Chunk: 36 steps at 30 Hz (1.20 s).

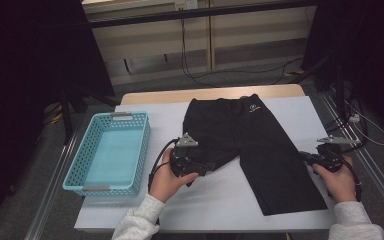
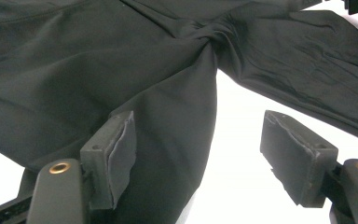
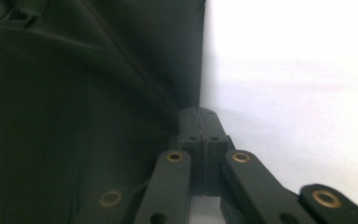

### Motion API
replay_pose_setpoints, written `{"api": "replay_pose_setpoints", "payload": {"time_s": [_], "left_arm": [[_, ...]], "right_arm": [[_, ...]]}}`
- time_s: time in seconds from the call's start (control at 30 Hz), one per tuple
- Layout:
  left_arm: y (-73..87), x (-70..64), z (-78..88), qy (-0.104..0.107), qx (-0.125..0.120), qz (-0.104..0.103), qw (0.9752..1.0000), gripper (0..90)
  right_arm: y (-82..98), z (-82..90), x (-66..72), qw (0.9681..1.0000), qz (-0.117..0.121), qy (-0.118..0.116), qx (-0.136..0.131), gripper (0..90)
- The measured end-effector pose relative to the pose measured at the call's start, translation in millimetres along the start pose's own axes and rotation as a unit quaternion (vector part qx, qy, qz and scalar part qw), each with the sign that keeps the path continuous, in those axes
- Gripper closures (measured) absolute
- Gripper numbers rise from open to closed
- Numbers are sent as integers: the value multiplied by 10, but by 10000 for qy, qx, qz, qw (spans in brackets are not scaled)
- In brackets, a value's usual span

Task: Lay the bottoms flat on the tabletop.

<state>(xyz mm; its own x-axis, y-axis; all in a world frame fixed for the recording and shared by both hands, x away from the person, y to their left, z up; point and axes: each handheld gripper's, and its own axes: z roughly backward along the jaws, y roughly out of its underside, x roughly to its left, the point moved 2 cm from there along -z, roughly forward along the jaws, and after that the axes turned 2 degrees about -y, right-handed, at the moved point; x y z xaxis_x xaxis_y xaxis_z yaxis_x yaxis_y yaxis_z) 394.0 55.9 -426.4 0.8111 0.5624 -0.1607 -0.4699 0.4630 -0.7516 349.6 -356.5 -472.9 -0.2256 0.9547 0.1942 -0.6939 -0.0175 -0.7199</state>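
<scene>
With the right gripper (image 3: 200, 122) pinched shut at the black shorts' (image 1: 250, 145) outer edge — perhaps on fabric — the left gripper (image 2: 200, 154), jaws apart, should close squarely on its leg.

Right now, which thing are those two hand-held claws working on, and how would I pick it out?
On the white-covered table, right of the light-blue basket, lie black shorts spread flat, waistband at the far edge. They are the only dark cloth there, with a small white logo at the waist.

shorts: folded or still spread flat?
Mostly spread. The black shorts lie flat on the white table, waistband far, right leg straight; the left leg is bunched near the crotch by the left gripper.
</scene>
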Motion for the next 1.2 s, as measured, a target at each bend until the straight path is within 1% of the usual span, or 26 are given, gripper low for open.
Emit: {"api": "replay_pose_setpoints", "payload": {"time_s": [0.13, 0.3, 0.73, 0.97, 1.2], "left_arm": [[-6, 7, 13, 9, 2, -12, 10000, 272], [-8, 6, 16, -2, -8, -16, 10000, 272], [-10, 4, 20, 9, -17, -4, 10000, 272], [-9, 2, 17, 15, -12, -10, 10000, 272], [-11, 2, 23, -8, -21, -5, 10000, 272]], "right_arm": [[22, 26, -13, 10000, -39, 9, -17, 900], [35, 43, -12, 10000, 17, 49, -17, 900], [51, 75, -55, 10000, -18, 92, -13, 900], [74, 110, -112, 9999, -120, 94, -53, 900], [89, 138, -125, 9998, -89, 193, -41, 900]]}}
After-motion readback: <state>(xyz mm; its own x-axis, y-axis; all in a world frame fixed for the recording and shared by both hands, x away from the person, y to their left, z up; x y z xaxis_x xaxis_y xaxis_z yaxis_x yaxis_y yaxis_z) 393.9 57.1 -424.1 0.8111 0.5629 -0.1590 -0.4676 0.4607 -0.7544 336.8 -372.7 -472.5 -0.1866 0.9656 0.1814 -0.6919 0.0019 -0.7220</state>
